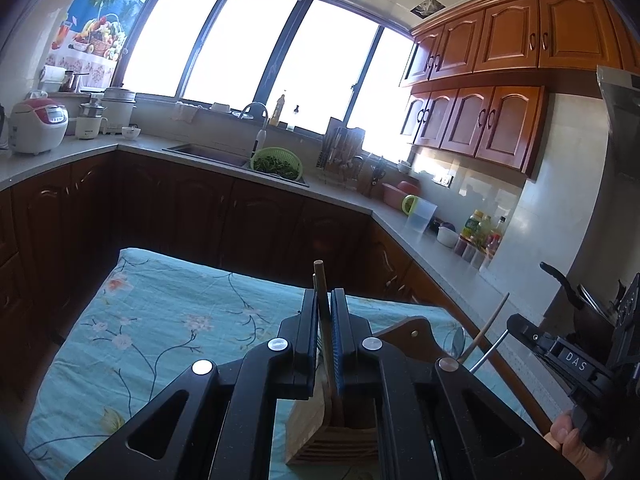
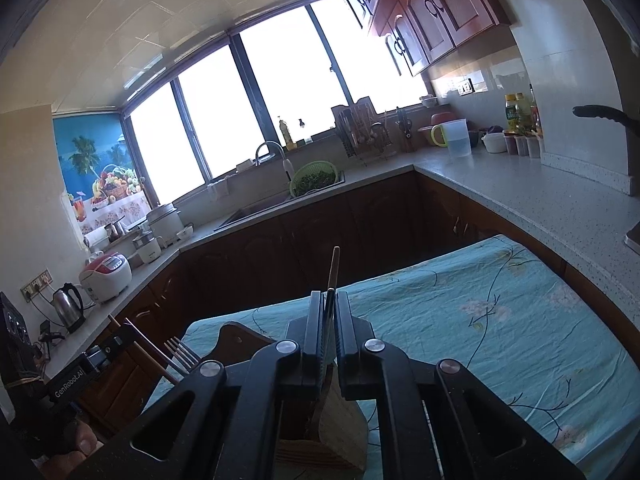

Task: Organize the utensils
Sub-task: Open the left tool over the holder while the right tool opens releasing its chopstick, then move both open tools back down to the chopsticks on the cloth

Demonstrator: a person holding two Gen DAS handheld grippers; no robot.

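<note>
My left gripper (image 1: 325, 300) is shut on a thin brown wooden stick (image 1: 319, 276), like a chopstick, held upright over a wooden utensil holder (image 1: 320, 428) on the table. My right gripper (image 2: 329, 302) is shut on a slim wooden-handled utensil (image 2: 334, 266), also upright above the same holder (image 2: 336, 440). In the left wrist view the right gripper's body (image 1: 568, 360) shows at the right, with a stick and a metal handle beside it. In the right wrist view a fork (image 2: 182, 354) and chopsticks (image 2: 148, 354) show by the left gripper's body (image 2: 80, 372).
The table has a teal floral cloth (image 1: 160, 320). A brown cutting board (image 1: 416, 336) lies behind the holder. Kitchen counters run around the room with a sink (image 1: 208, 152), a green colander (image 1: 276, 164), a rice cooker (image 1: 38, 124), a kettle (image 2: 68, 306) and bottles (image 1: 480, 232).
</note>
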